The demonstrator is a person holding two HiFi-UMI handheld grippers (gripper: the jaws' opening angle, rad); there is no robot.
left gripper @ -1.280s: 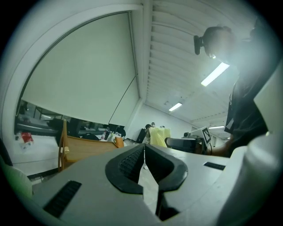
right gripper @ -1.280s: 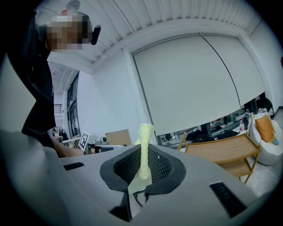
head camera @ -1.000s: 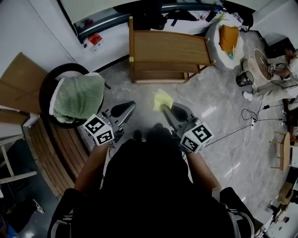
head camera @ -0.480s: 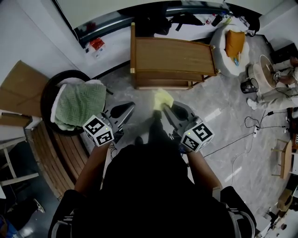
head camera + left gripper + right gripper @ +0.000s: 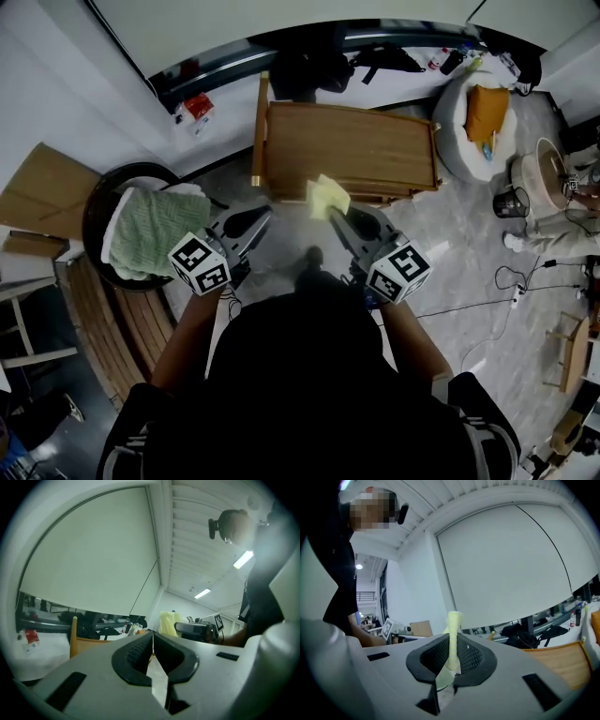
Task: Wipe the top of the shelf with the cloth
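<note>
In front of the shelf, the cloth is pinched upright by the right gripper (presumably ready for wiping); the left gripper is held aside, pressed together, empty.

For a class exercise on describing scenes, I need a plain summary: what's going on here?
A person stands facing a wooden shelf with a hand-held tool in each hand. The right tool is shut on a yellow cloth, which sticks up from its jaws and is held out at the shelf's near edge. The left tool is shut with nothing in it and is held beside the other, short of the shelf. Wiping of the top does not look to have begun.
</note>
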